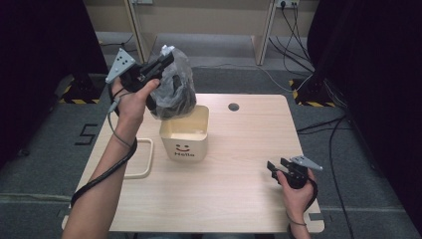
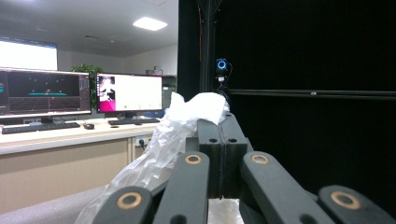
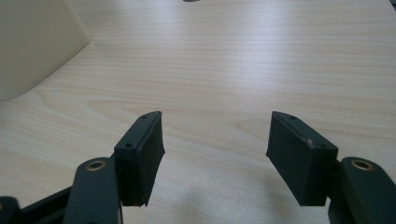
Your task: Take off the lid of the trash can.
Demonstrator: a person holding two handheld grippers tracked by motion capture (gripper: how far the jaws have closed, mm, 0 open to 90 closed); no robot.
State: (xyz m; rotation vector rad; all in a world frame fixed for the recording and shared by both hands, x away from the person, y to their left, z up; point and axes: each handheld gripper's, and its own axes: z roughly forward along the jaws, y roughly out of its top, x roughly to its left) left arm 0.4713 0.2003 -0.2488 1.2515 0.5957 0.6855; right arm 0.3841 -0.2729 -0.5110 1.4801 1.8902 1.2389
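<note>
My left gripper (image 1: 166, 57) is raised above the table's far left and is shut on the top of a clear plastic bag (image 1: 173, 88) with dark contents. The bag hangs just over the rim of a cream bin (image 1: 184, 135) printed with a smiley and "Hello". In the left gripper view the jaws are pressed together with the crumpled neck of the plastic bag (image 2: 196, 107) pinched at their tips (image 2: 222, 121). My right gripper (image 1: 276, 167) rests near the table's front right, open. In the right gripper view its jaws (image 3: 215, 154) stand wide apart over bare wood, nothing between them.
A cream lid frame (image 1: 142, 158) lies flat left of the bin. A dark cable grommet (image 1: 233, 106) sits at the table's far edge. Black curtains flank both sides, and cables run on the floor beyond. Desks with monitors (image 2: 128, 93) stand farther off.
</note>
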